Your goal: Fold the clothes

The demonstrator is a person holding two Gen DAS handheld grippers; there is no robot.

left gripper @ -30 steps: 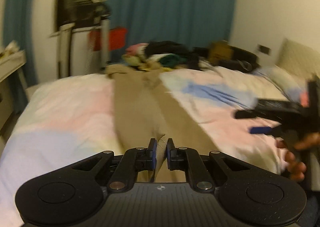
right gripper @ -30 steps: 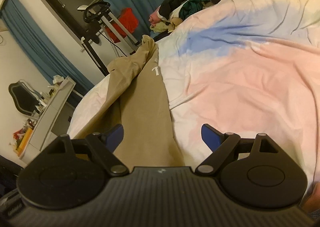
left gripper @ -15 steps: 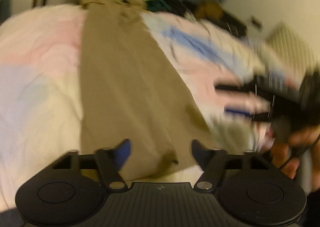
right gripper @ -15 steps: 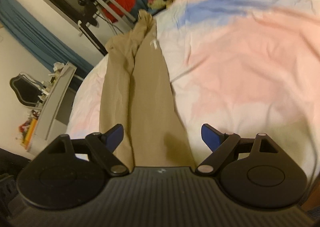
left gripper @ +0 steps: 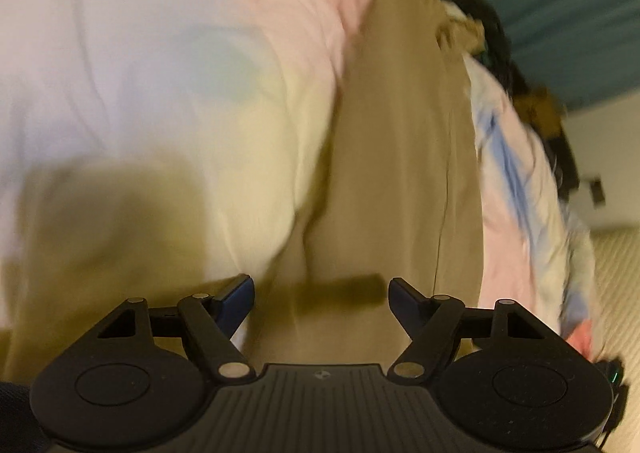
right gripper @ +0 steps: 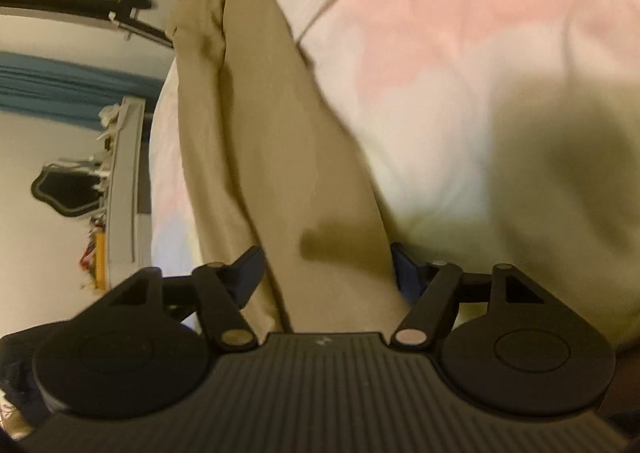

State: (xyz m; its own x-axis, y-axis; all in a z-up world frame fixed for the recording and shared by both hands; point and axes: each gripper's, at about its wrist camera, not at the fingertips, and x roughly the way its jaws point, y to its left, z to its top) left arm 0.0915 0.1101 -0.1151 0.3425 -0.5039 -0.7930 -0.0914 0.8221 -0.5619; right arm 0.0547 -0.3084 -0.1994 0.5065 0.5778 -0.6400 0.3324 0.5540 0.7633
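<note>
Both grippers spread, jaws just narrowing, nothing pinched | left gripper [left gripper: 321, 290], right gripper [right gripper: 326, 267] over long beige cotton trousers [left gripper: 404, 157] | risk: pinching pastel bedsheet [left gripper: 140, 53] beneath.

Warm, yellowish indoor light is falling from above, tinting both views. Motion blur is smearing the bedspread [left gripper: 140, 53] and the beige trousers [left gripper: 400, 173] in the left wrist view, worst toward the right edge. Soft dark shadows are lying on the bedspread and trousers in both views. Fisheye distortion is bending the edges, and the corners are going black.
</note>
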